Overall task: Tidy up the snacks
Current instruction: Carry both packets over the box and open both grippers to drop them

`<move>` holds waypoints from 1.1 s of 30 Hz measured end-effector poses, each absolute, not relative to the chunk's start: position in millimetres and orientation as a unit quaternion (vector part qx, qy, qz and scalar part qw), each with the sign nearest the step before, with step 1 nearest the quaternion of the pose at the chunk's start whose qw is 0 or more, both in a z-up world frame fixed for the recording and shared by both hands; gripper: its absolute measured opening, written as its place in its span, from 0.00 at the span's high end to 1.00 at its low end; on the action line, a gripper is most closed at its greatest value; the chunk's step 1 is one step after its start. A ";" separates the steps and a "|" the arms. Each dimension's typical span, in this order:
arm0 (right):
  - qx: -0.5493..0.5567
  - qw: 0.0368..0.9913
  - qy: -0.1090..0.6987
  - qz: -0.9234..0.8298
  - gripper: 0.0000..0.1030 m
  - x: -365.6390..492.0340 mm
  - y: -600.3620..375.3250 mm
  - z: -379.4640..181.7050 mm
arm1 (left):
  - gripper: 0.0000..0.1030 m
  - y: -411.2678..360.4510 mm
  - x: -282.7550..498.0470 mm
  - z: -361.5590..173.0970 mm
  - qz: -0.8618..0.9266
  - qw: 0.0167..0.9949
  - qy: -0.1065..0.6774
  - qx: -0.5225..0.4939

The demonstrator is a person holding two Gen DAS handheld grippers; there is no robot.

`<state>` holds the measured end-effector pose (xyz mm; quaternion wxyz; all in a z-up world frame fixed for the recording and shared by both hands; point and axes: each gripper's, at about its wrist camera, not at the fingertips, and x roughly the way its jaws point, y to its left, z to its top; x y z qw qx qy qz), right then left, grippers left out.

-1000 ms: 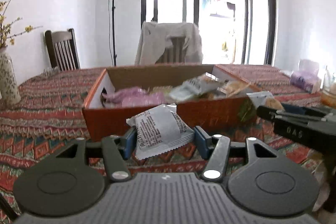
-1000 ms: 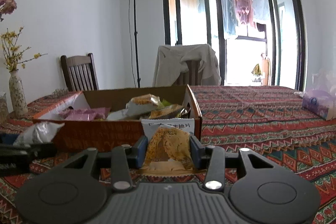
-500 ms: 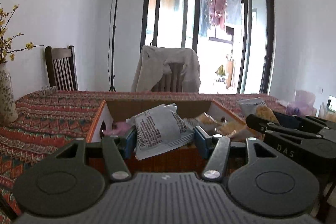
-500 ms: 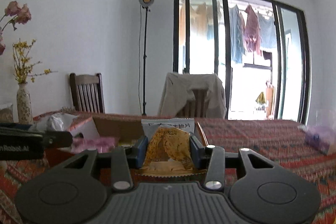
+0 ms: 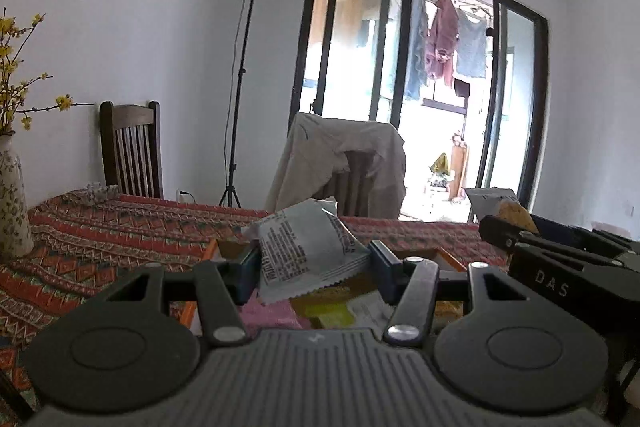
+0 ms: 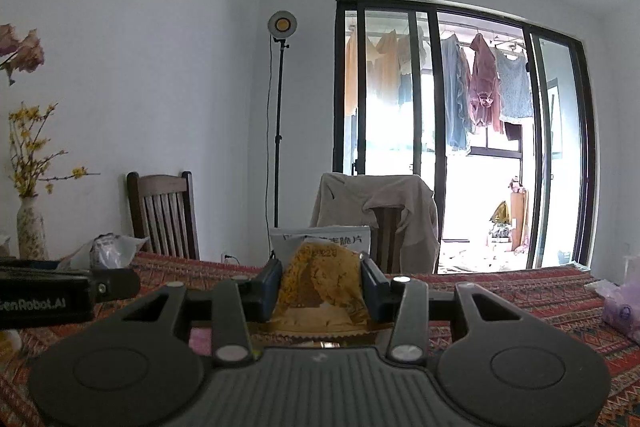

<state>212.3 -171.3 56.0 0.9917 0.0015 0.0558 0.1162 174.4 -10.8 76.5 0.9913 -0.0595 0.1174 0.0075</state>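
Holding: your left gripper [image 5: 312, 263] is clamped on a silver snack packet [image 5: 304, 251], its blue pads pressing both sides; your right gripper [image 6: 320, 283] is clamped on a golden chip packet [image 6: 320, 287] with a white printed top.
Box: the cardboard box [image 5: 450, 259] lies just below the silver packet in the left wrist view, its orange rim showing at 5 o'clock of the packet, with pink and yellow packets [image 5: 324, 311] inside.
Edges: your right gripper sits close at 3 o'clock of the left one [image 5: 560, 267], and the golden packet shows above it [image 5: 512, 215]. The box's far rim is hidden behind the packet.
Open room: at 9 o'clock of the box the cloth lies bare as far as the vase [image 5: 12, 199].
Surface: a table under a red patterned cloth [image 5: 100, 235].
Room: a wooden chair [image 5: 132, 151] at 10 o'clock, a lamp on a stand [image 5: 256, 67] at 12, a chair draped with a beige garment [image 5: 340, 167], and glass doors [image 5: 420, 87] with laundry beyond.
Right view only: a purple bag [image 6: 620, 307] on the cloth at 3 o'clock, and your left gripper [image 6: 64, 291] at 9 o'clock with its packet [image 6: 108, 251]; only a sliver of the box's contents shows there.
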 end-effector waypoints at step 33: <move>0.053 0.986 0.119 0.104 0.06 271.3 -181.7 1.3 | 0.00 5.3 224.0 31.5 0.046 0.988 0.129 -0.067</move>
